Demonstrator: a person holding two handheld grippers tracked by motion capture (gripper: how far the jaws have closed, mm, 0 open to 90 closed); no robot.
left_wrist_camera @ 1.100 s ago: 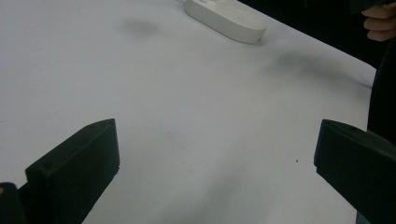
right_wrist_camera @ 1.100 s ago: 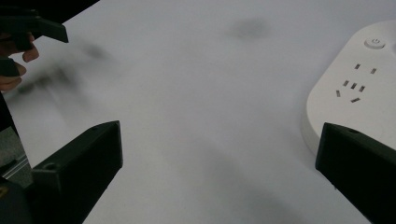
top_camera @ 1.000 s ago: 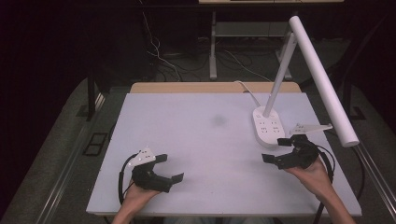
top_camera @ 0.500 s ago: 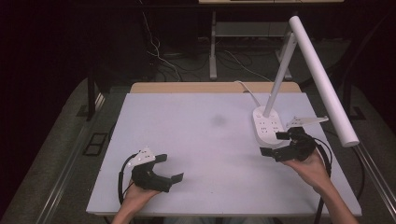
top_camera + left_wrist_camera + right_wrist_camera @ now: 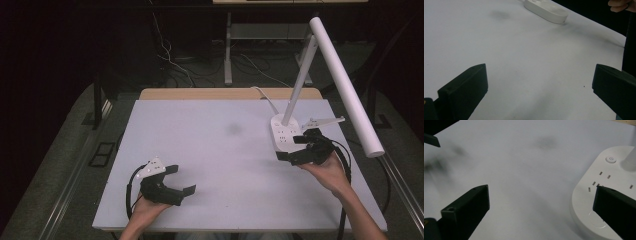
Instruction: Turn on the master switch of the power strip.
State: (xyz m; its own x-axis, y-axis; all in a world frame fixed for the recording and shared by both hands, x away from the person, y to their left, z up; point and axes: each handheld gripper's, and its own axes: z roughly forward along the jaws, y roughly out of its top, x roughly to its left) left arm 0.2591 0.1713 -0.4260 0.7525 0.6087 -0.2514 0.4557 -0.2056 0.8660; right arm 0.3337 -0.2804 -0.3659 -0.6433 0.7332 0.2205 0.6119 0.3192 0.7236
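A white desk lamp stands at the table's right, its oval base [image 5: 281, 134] carrying sockets and a power button [image 5: 611, 159]. My right gripper [image 5: 291, 148] is open at the base's near edge; in the right gripper view [image 5: 539, 207] its right jaw overlaps the lamp base [image 5: 604, 190] while the left jaw hangs over bare table. My left gripper [image 5: 182, 179] is open near the front left with nothing between its jaws [image 5: 536, 85]. From there the lamp base [image 5: 546, 10] lies far off.
The lamp's long white tube head [image 5: 345, 85] slants out over the right edge on a thin arm [image 5: 300, 80]. A faint grey smudge [image 5: 234, 129] marks the white table [image 5: 210, 150]. A cord [image 5: 262, 97] runs off the back. The floor around is dark.
My right gripper has slid a little forward and left, up to the lamp base. My left gripper has hardly moved.
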